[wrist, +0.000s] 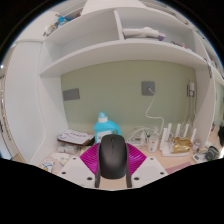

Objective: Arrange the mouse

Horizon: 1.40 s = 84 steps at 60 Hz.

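A black mouse (113, 154) sits gripped between the gripper (113, 172) fingers above a cluttered desk (150, 160), a blue-capped bottle (105, 127) behind it, shelves (110, 50) overhead; no legible writing.

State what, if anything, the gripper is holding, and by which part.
The gripper holds a black computer mouse. Its fingers press on the mouse's left and right sides, near the rear half, with the mouse's front pointing away toward the desk beyond.

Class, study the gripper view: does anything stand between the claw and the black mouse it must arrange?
Nothing visible does. The black mouse already sits between the fingers of the claw. Whether the pads touch it cannot be told. The blue-capped bottle stands beyond the mouse, not between.
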Each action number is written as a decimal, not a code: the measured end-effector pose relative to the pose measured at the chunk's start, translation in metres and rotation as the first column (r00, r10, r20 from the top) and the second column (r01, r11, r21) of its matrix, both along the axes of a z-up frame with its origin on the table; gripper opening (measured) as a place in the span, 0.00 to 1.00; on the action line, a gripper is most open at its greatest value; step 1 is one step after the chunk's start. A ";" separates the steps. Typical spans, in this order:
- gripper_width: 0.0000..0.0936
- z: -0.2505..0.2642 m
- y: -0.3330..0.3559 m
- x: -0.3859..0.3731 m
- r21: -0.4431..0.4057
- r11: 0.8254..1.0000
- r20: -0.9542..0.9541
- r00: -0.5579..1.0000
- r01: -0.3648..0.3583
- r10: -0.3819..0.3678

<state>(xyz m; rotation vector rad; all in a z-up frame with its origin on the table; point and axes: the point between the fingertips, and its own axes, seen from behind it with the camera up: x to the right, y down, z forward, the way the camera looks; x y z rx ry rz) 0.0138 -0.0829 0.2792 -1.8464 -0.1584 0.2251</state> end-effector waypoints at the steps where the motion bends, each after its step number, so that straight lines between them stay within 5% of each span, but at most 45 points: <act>1: 0.37 -0.001 0.002 0.016 0.008 1.000 0.002 1.000 0.014 -0.014; 8: 0.37 -0.036 0.025 0.143 -0.016 0.993 0.058 0.991 0.120 -0.119; 17: 0.37 -0.149 0.044 0.278 -0.198 0.959 0.120 0.976 0.203 -0.181; 24: 0.37 -0.228 0.044 0.329 -0.319 0.929 0.154 0.977 0.190 -0.147; 38: 0.48 -0.292 0.036 0.347 -0.404 0.904 0.150 0.985 0.137 -0.082; 44: 0.57 -0.286 0.036 0.348 -0.386 0.913 0.162 0.984 0.130 -0.072; 50: 0.92 -0.277 0.026 0.352 -0.389 0.908 0.196 0.977 0.159 -0.087; 84: 0.91 -0.120 -0.127 0.359 -0.284 0.925 0.224 0.955 0.254 -0.194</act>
